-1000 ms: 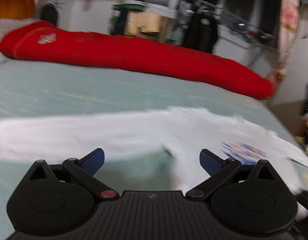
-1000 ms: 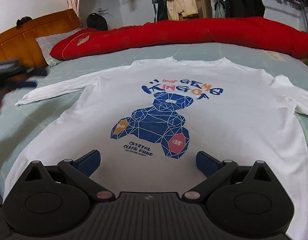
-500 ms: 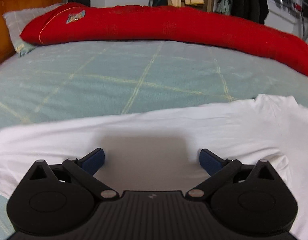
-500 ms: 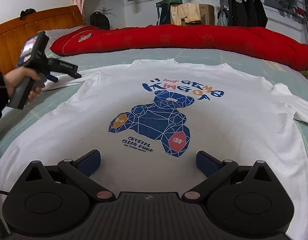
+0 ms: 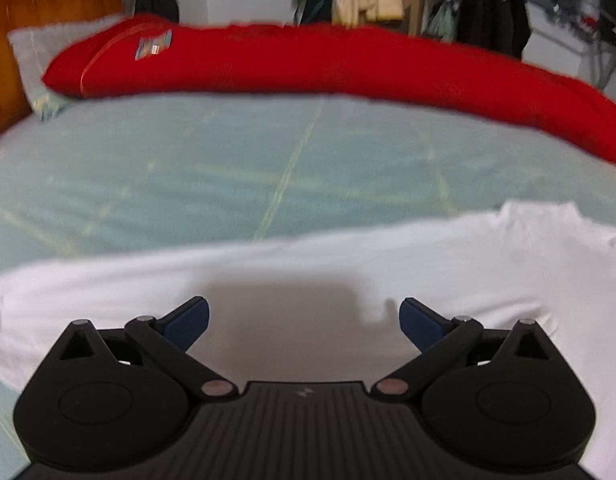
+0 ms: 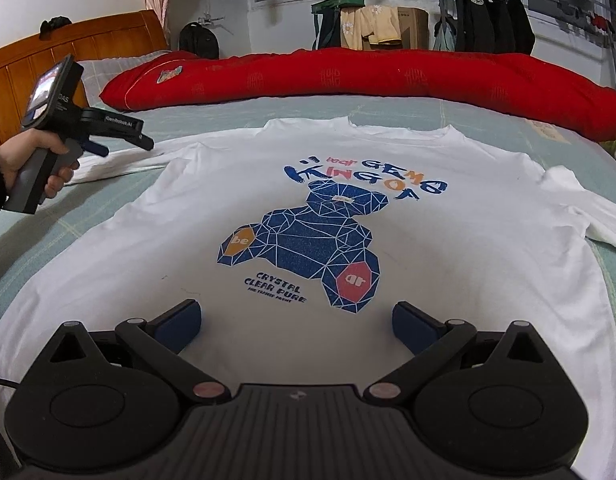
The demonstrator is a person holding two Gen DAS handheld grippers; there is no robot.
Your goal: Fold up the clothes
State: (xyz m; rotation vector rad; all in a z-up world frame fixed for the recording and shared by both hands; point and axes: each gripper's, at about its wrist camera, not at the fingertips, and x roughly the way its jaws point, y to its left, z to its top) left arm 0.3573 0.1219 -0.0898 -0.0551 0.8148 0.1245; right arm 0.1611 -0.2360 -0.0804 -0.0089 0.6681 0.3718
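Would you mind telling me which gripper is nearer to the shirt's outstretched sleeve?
Left. The left gripper hovers open right over the sleeve; the right gripper sits open at the shirt's hem, below the bear print.

Pale green bedsheet (image 6: 244, 114) with faint check lines covers the bed. Long red quilt roll (image 6: 388, 80) lies along the far edge, one end against a grey pillow (image 5: 32, 52) at the wooden headboard (image 6: 108, 46). Beyond the bed: black backpack (image 6: 199, 44), cardboard box (image 6: 412, 32), dark jackets (image 6: 492, 16) hanging on a rail.

Pale green bed (image 6: 408, 110), white shirt (image 6: 448, 240), red quilt (image 6: 388, 76)
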